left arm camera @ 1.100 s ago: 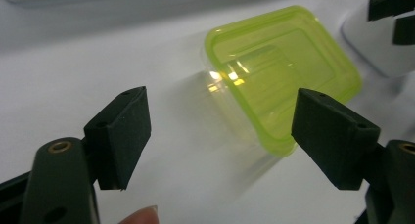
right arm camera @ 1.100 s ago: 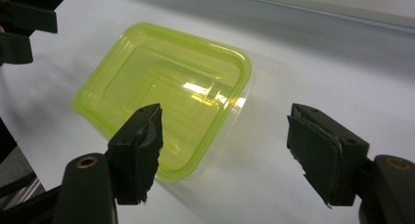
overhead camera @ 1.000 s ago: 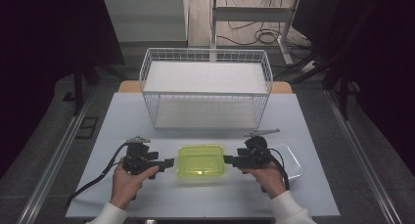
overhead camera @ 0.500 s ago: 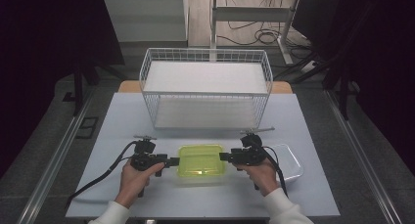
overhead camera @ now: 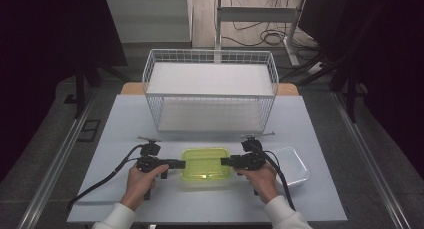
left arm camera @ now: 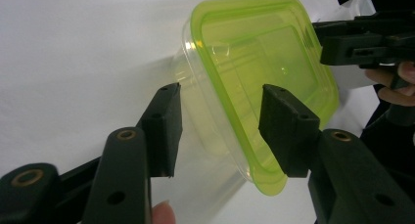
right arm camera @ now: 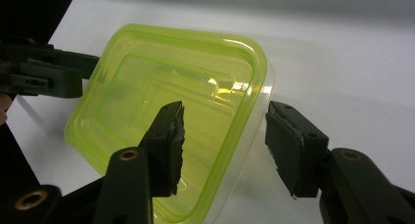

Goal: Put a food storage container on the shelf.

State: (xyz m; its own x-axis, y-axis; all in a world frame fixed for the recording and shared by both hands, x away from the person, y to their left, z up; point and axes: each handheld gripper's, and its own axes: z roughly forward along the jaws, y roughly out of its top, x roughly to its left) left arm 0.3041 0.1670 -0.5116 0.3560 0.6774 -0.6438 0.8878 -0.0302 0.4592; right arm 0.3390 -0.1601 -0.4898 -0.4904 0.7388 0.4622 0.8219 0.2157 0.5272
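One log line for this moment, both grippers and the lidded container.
left gripper: open, straddling left end | right gripper: open, straddling right end | green-lidded container: on table, lid on

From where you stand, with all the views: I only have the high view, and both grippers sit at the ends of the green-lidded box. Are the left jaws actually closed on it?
Observer: No. In the left gripper view the left gripper is open, its jaws standing either side of the green lid edge with a gap on each side.
Operator: And the right one?
Observer: The right gripper is open too, straddling the lid's rim, one jaw over the lid, the other outside it.
Operator: Is the lid on a container?
Observer: Yes, a clear container shows beneath it in the left gripper view.
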